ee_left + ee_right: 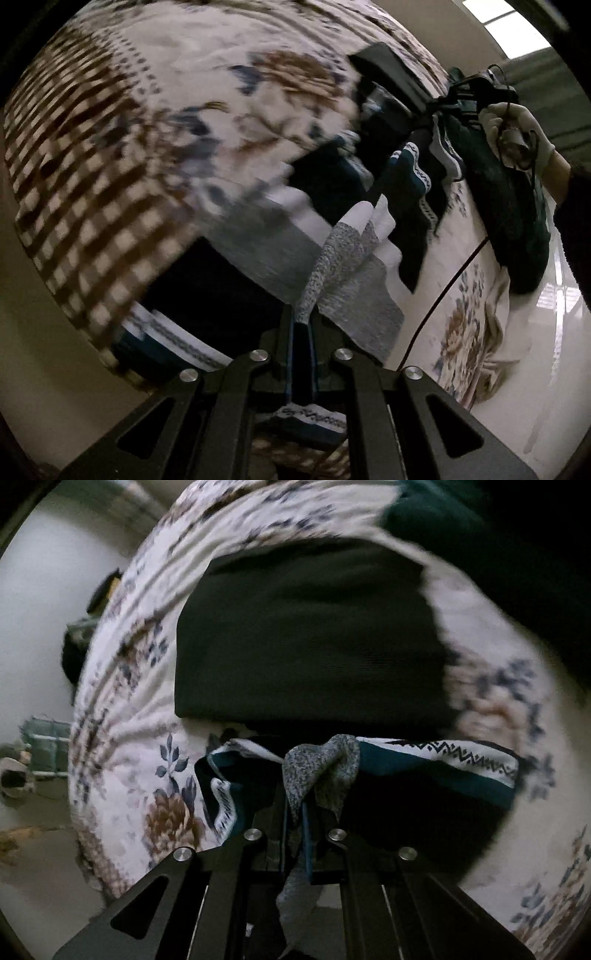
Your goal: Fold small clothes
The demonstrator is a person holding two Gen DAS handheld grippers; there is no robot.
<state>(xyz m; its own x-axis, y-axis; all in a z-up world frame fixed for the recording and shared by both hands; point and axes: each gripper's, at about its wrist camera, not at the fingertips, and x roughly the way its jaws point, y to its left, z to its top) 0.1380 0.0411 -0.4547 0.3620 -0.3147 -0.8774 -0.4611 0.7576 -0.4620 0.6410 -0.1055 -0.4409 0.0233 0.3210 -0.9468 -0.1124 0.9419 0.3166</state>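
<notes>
A grey-and-white sock is stretched in the air between both grippers. My left gripper is shut on its grey end. My right gripper is shut on its other end, a bunched grey knit piece; that gripper also shows in the left wrist view, far along the sock, held by a gloved hand. Below the sock, teal socks with white zigzag bands lie on the floral bedspread.
A black folded garment lies on the bed ahead of the right gripper. A dark green knit garment lies near the bed's right edge. Grey-and-white striped cloth and more teal socks lie under the left gripper. A thin cable crosses the bedspread.
</notes>
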